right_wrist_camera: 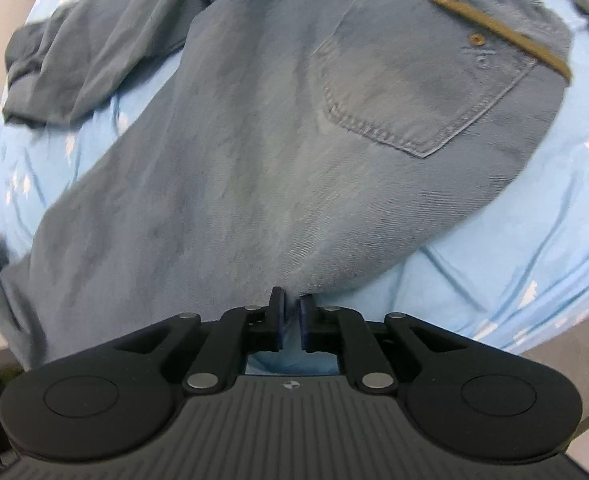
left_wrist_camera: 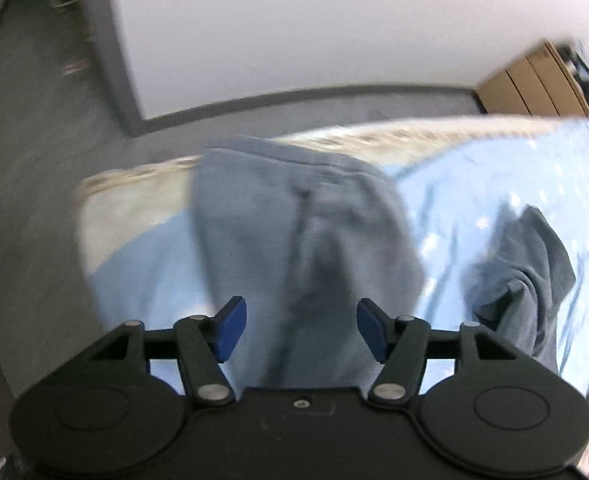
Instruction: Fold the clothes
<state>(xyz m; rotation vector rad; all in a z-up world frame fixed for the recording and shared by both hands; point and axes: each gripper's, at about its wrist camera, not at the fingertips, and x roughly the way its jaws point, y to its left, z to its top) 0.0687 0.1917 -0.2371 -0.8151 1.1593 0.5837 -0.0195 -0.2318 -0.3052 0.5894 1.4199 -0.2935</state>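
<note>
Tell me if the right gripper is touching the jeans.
Touching. The right wrist view shows the right gripper shut on the jeans' edge.

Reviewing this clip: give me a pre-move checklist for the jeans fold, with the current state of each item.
1. Right claw pinching the jeans edge: ok, shut on denim.
2. Left claw free of cloth: ok, open, pads not pressing the trouser leg beyond them.
3. Jeans lying flat on the blue sheet: not ok, the far leg is bunched.
4. Back pocket facing up: ok.
5. Left wrist view sharp enough to aim a grasp: not ok, blurred.
</note>
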